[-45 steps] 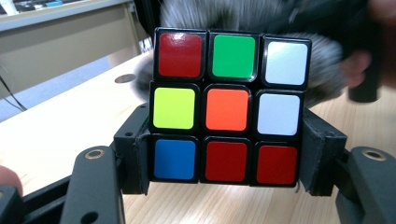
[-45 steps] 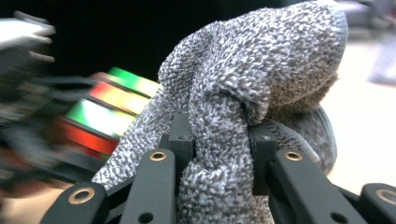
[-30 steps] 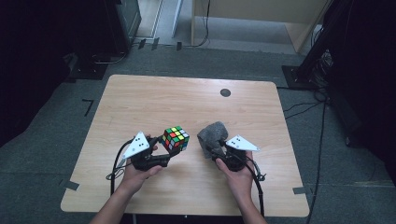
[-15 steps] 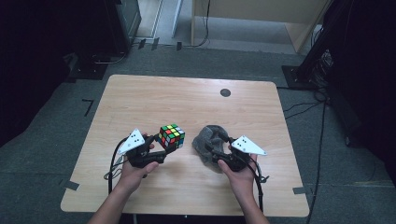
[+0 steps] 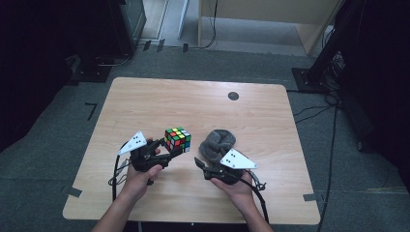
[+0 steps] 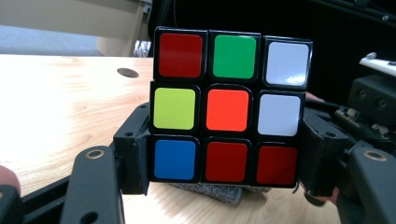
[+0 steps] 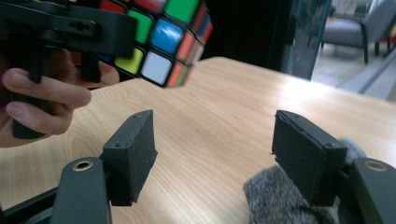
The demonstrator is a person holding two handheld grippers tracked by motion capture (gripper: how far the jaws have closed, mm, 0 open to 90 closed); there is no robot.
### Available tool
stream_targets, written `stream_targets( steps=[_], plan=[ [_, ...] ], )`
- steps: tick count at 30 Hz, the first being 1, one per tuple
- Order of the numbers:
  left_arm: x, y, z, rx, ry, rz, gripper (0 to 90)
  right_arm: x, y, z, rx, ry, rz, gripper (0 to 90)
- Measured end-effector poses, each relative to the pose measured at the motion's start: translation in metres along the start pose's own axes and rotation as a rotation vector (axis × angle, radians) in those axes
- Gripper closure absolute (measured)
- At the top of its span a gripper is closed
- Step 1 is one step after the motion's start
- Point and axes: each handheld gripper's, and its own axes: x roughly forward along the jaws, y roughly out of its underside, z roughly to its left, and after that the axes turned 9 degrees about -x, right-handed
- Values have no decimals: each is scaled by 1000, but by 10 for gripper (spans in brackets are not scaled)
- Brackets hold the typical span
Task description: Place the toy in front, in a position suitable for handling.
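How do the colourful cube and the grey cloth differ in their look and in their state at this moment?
The cube is hard-edged, with coloured square stickers; the grey cloth is soft, crumpled and of one colour. The cube is clamped between the jaws of the left gripper and held above the table; the cloth lies on the table. The right gripper, whose jaws have just been opening, is open beside the cloth, with nothing between its pads. Both are near the person's edge.

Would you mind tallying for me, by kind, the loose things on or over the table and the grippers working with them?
Puzzle cube: 1
Grey cloth: 1
Grippers: 2, the left gripper and the right gripper
Total: 4
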Motion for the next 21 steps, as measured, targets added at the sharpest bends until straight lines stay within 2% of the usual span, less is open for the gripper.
stream_targets(
  steps=[4, 7, 11, 15, 21],
  plan=[
    [-2, -4, 5, -19, 25, 36, 338, -3, 2, 2, -156, 45, -65, 316],
    [-4, -7, 7, -32, 63, 73, 339, -3, 4, 4, -231, 19, -97, 327],
    [-4, -10, 8, -12, 83, 134, 339, 0, 8, 10, -340, -10, -136, 330],
    [0, -10, 12, -52, 139, 193, 340, 2, 8, 15, -418, -29, -171, 322],
    [10, -7, 13, -49, 174, 296, 340, 8, 11, 17, -491, -31, -151, 282]
  ],
)
